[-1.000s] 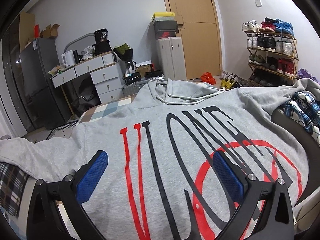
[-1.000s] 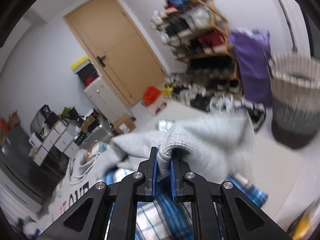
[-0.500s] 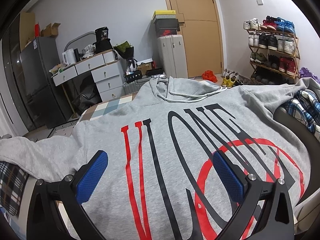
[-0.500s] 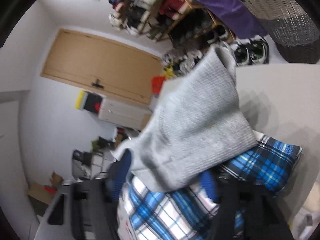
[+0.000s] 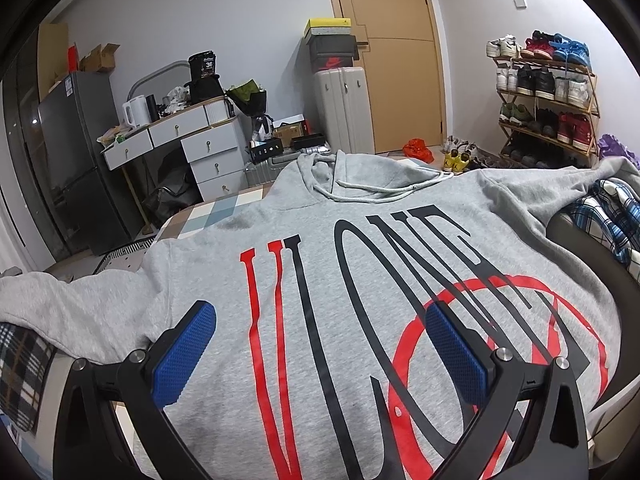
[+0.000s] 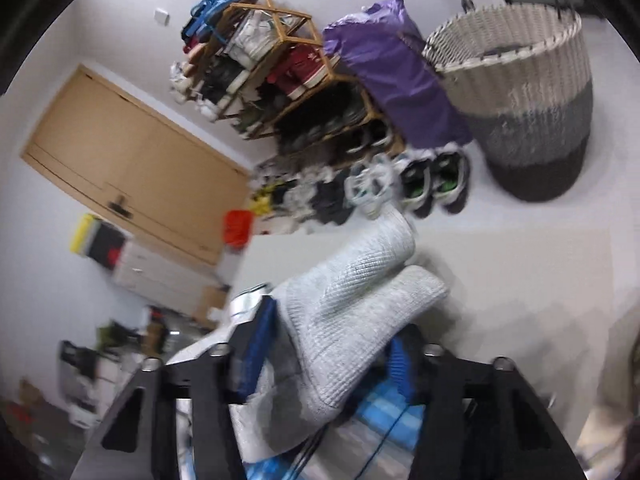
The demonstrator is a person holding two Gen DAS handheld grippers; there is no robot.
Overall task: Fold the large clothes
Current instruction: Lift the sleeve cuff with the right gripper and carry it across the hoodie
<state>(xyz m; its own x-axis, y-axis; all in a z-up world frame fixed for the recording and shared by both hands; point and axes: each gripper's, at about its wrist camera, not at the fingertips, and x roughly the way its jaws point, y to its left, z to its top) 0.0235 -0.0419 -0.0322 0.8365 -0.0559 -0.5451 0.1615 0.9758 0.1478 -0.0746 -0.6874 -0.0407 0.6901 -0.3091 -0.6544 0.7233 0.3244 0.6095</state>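
A grey hoodie [image 5: 360,248] with red and black lettering lies spread face up, hood at the far end, one sleeve running off to the left. My left gripper [image 5: 320,356] is open and empty, hovering over the hoodie's lower front. In the right wrist view the hoodie's grey ribbed sleeve cuff [image 6: 352,300] lies between the spread fingers of my right gripper [image 6: 328,352], which is open; the cuff rests over a blue plaid cloth [image 6: 372,408]. That view is blurred.
A blue plaid garment [image 5: 608,216] lies at the hoodie's right and a dark plaid one [image 5: 20,372] at the left. A shoe rack [image 5: 548,100], a door, a drawer desk [image 5: 180,140] and a woven laundry basket [image 6: 520,92] stand around.
My right gripper was shut on the grey sleeve cuff a second ago; it has opened and let the cuff go, and the camera has swung. The left gripper has barely moved.
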